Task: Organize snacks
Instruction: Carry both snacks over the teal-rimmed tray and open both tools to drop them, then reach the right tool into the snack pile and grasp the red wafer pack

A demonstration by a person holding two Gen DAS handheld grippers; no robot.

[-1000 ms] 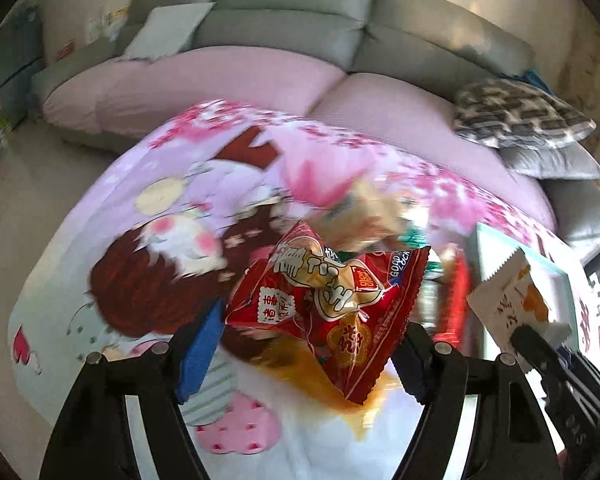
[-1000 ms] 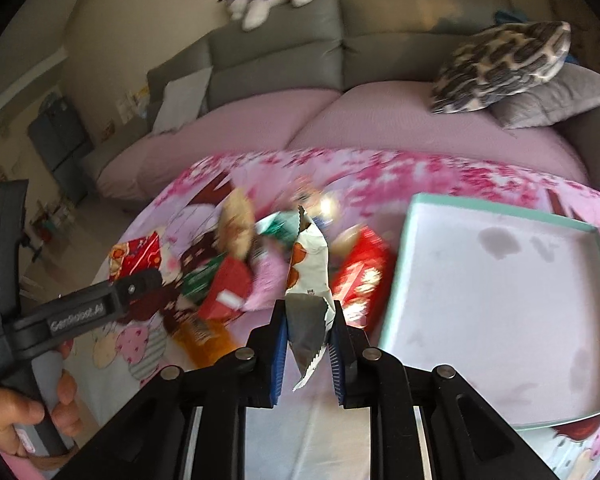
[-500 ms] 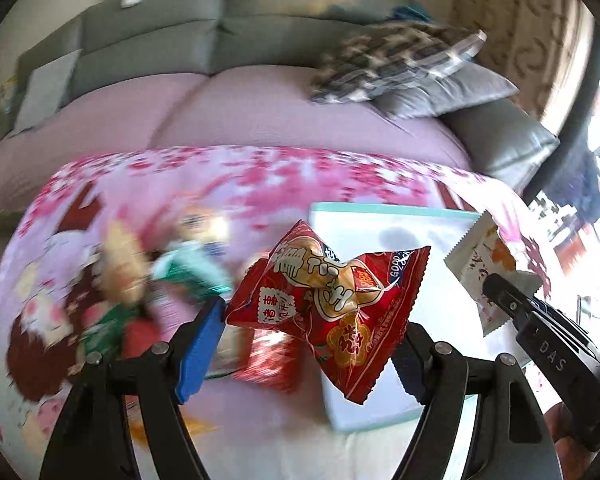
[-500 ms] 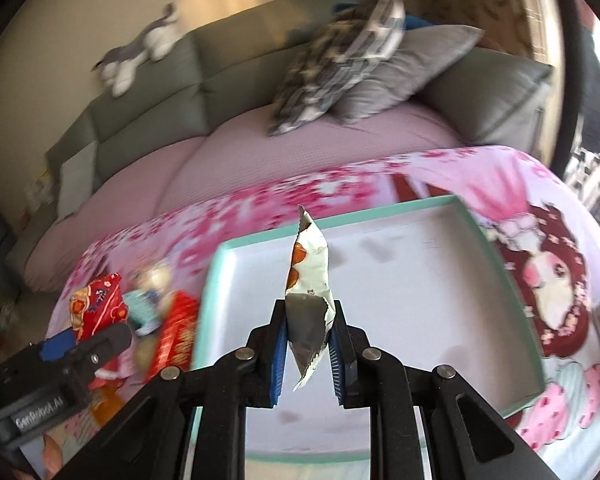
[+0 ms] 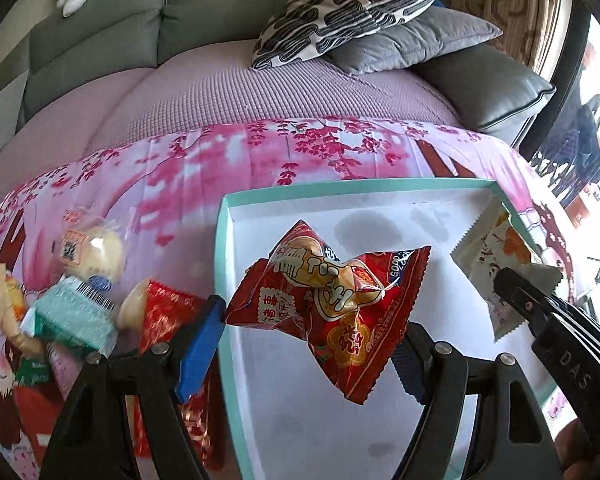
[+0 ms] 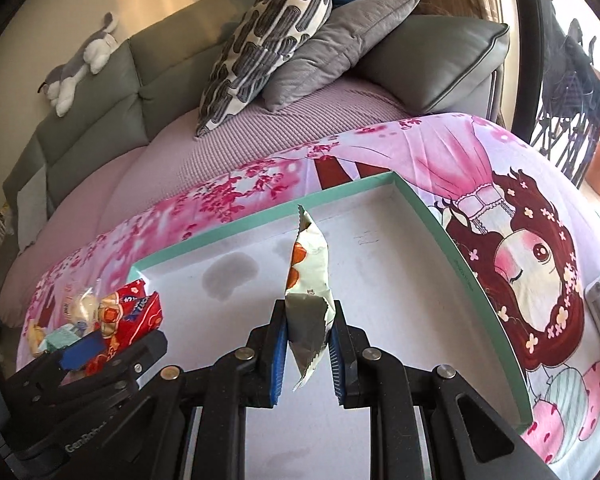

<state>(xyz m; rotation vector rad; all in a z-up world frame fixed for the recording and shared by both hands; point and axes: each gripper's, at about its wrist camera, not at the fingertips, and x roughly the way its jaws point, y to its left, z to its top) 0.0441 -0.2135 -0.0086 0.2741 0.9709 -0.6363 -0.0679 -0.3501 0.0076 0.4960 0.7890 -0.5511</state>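
**Both tools loaded over the tray**

Tools first: your left tool [image 5: 312, 344] is clenched across the width of a red snack packet [image 5: 328, 304], jaws standing wide with the blue pads pressing its two sides. Your right tool [image 6: 306, 344] is clamped tight on the crimped lower end of a slim white-and-orange sachet [image 6: 308, 280], which stands up edge-on between the pads.

Both packets hang above the white floor of the teal-rimmed tray [image 5: 220, 248], which sits on the counter under a pink cartoon-print cloth [image 5: 260, 152]. Neither packet touches the tray. The unsorted snacks [image 5: 84, 292] lie in a heap on the cloth just outside the tray's left rim: a pale bun in clear wrap, a mint-green pack, red wrappers.

By my reading you are in the carry-and-place step, with the tray's visible floor bare so far. The next move calls for lowering each packet to the floor, keeping the two apart so they land side by side, then releasing. Watch the rim on the left side; the red packet hangs close beside it.

Hard to judge: the tray's near edge is cut off behind the tool bodies in both views, so its near part stays unseen. The heap is partly hidden by your left tool, and its count is unclear. Dark blotches on the tray floor could be stains or shadows.
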